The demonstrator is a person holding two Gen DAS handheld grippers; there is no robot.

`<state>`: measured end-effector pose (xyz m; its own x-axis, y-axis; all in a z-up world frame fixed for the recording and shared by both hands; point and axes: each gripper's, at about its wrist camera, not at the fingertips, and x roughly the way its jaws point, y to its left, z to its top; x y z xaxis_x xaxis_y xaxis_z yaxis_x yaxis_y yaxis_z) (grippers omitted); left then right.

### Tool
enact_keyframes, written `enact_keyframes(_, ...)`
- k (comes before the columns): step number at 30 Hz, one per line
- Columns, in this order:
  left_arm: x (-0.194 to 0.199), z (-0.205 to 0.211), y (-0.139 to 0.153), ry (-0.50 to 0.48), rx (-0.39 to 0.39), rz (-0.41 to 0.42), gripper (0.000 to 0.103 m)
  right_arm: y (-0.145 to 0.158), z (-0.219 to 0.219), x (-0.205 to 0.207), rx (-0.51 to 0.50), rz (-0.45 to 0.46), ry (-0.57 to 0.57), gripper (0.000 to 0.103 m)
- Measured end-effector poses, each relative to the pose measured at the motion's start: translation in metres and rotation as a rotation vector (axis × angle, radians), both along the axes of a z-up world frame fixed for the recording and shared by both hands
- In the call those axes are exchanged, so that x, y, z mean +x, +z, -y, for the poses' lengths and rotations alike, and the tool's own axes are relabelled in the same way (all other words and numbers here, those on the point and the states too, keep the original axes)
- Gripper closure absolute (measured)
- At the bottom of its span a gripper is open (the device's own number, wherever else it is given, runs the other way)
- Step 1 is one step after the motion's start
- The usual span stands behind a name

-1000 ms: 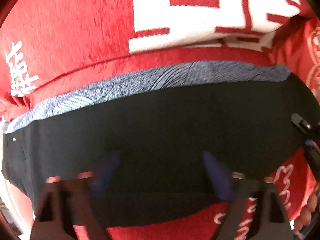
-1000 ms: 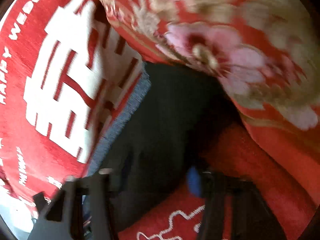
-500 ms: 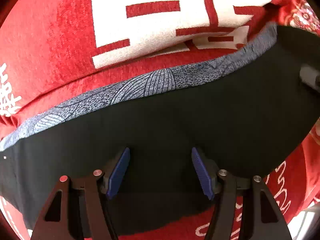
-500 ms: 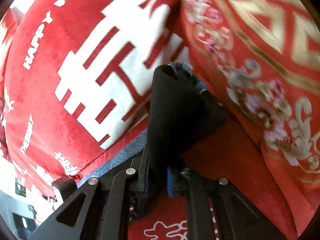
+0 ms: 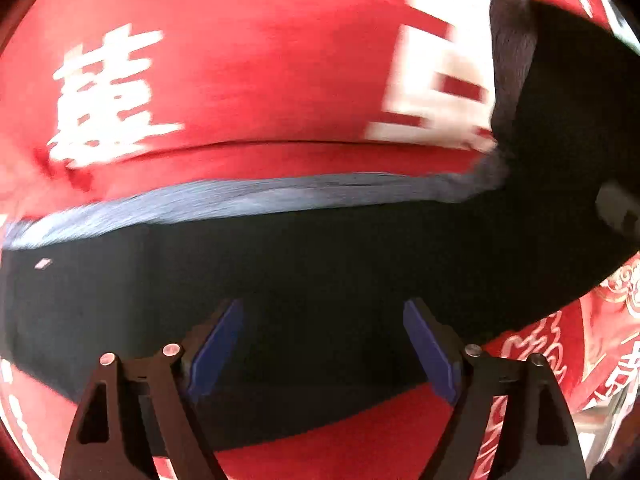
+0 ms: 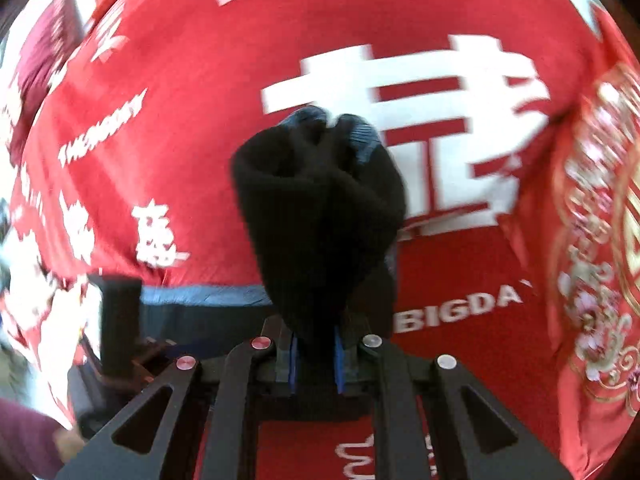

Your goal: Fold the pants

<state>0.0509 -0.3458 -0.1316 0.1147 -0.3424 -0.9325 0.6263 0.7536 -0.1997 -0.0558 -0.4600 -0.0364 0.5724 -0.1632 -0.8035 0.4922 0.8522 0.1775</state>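
We have the pants (image 5: 320, 280) lying flat across a red blanket (image 5: 248, 80) with large white characters; the gray-blue waistband (image 5: 224, 200) runs along the far edge in the left wrist view. Our left claw (image 5: 320, 344) is spread wide, empty, hovering low over the near edge of the black cloth, blue pads (image 5: 216, 352) to either side with nothing between them. Our right claw (image 6: 314, 360) is pinched narrow on a bunch of the pants (image 6: 320, 208); the black cloth rises out of the jaws in a thick wad, with a bit of waistband (image 6: 360, 136) showing at its top. In the left view that end of the garment (image 5: 560, 140) is lifted up at the right, off the blanket. Both views carry motion blur, so fine edges are uncertain. We judge the step in hand to be the first fold: one end held and raised by the right claw, to be carried across over the flat part. The next move likely calls for the left claw to close on the near edge, or pin it, so the cloth does not drag while the right claw travels over. Risk: the wad is bunched, so the fold may land creased rather than edge to edge. We cannot tell what lies beneath the blanket.
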Motion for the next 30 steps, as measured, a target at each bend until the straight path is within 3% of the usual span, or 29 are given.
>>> enact_keyframes(3,0.024,-0.052,-0.005,0.053,0.035,-0.004,0.019,-0.024,-0.047,0.034,-0.038,-0.076,0.112,0.087)
enact_keyframes(7,0.045,-0.114,-0.015,0.124,0.083,-0.015,0.019,-0.082,-0.119,0.071,-0.107,-0.243,0.280,0.082)
enact_keyframes(10,0.054,-0.140,-0.023,0.144,0.106,-0.027,0.019,-0.132,-0.171,0.085,-0.315,-0.445,0.393,0.078)
enact_keyframes(11,0.057,-0.148,-0.023,0.148,0.106,-0.030,0.019,-0.137,-0.188,0.084,-0.439,-0.479,0.435,0.076)
enact_keyframes(13,0.061,-0.157,-0.020,0.150,0.089,-0.035,0.019,-0.130,-0.204,0.080,-0.497,-0.482,0.485,0.069)
enact_keyframes(15,0.067,-0.162,-0.013,0.140,0.055,-0.055,0.019,-0.110,-0.198,0.070,-0.379,-0.426,0.481,0.063)
enact_keyframes(17,0.071,-0.139,-0.011,0.108,0.010,-0.101,0.019,-0.088,-0.169,0.059,-0.128,-0.344,0.377,0.062)
enact_keyframes(20,0.063,-0.107,0.003,0.019,-0.055,-0.175,0.019,-0.087,-0.089,0.022,0.355,-0.184,0.017,0.062)
enact_keyframes(23,0.050,-0.076,0.004,-0.042,-0.079,-0.232,0.019,-0.114,-0.043,-0.012,0.619,-0.104,-0.209,0.062)
enact_keyframes(26,0.042,-0.050,-0.002,-0.081,-0.070,-0.243,0.019,-0.130,-0.032,-0.031,0.762,-0.013,-0.269,0.062)
enact_keyframes(28,0.037,-0.042,-0.008,-0.084,-0.058,-0.258,0.022,-0.135,-0.033,-0.038,0.803,0.016,-0.295,0.062)
enact_keyframes(30,0.036,-0.036,-0.019,-0.073,-0.032,-0.293,0.039,-0.144,-0.031,-0.042,0.851,0.059,-0.328,0.062)
